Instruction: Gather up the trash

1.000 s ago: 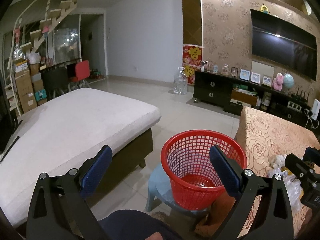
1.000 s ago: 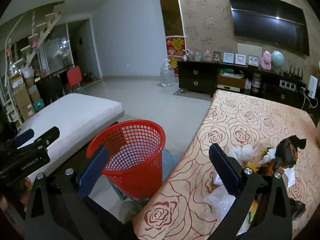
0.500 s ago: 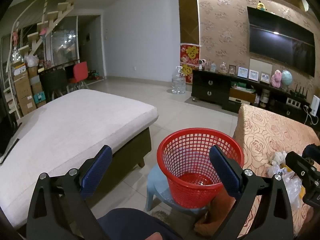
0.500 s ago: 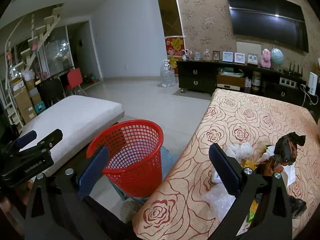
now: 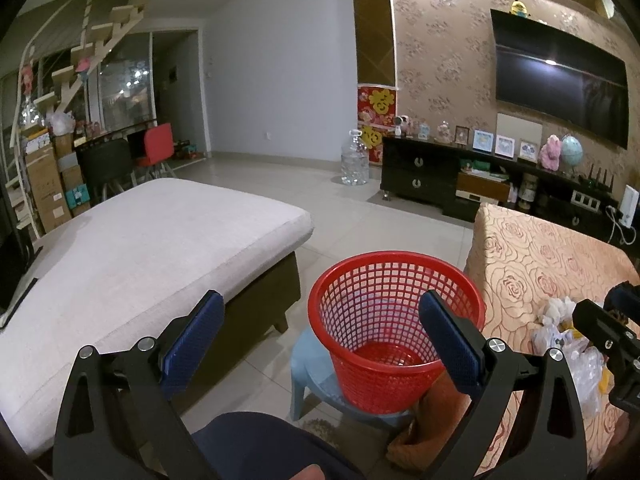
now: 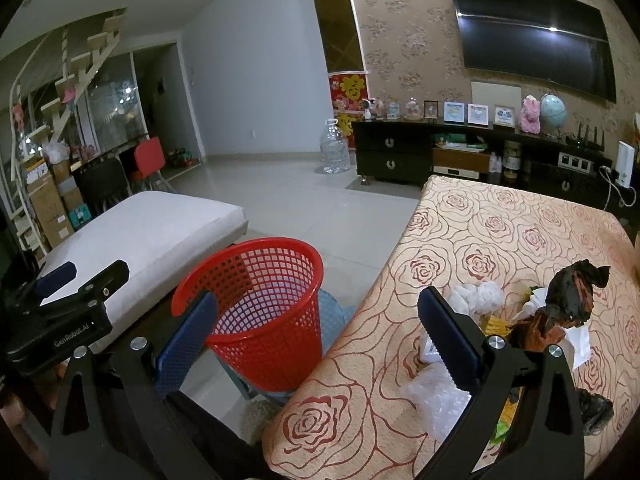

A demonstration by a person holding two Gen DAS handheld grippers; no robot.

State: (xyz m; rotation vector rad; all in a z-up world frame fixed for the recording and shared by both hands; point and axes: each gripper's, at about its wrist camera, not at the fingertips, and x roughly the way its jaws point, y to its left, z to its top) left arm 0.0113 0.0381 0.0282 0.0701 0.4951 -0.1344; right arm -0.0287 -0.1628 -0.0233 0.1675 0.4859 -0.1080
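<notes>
Basket: the red mesh basket (image 5: pixel 396 328) stands on a low blue stool (image 5: pixel 316 376), just beside the bench's near-left corner; it looks empty, and sits there probably so that trash can go from the cloth straight over its rim.
Bench: a rose-patterned cloth (image 6: pixel 500 240) covers the bench, and the trash lies on the end nearest the camera.
Trash: a crumpled white tissue (image 6: pixel 478 296), a dark brown wrapper (image 6: pixel 572 300), clear plastic film (image 6: pixel 436 396) and yellow scraps lie heaped together, right of the basket.
Left claw: the left claw (image 5: pixel 320 340) has its jaws wide apart and holds nothing, poised above the basket with the rim between its pads.
Right claw: the right claw (image 6: pixel 316 340) is likewise spread and empty, over the bench's near-left edge, its right pad just beside the tissue.
Stage: collection seems not yet begun; the right claw looks best placed for the first pick.
</notes>
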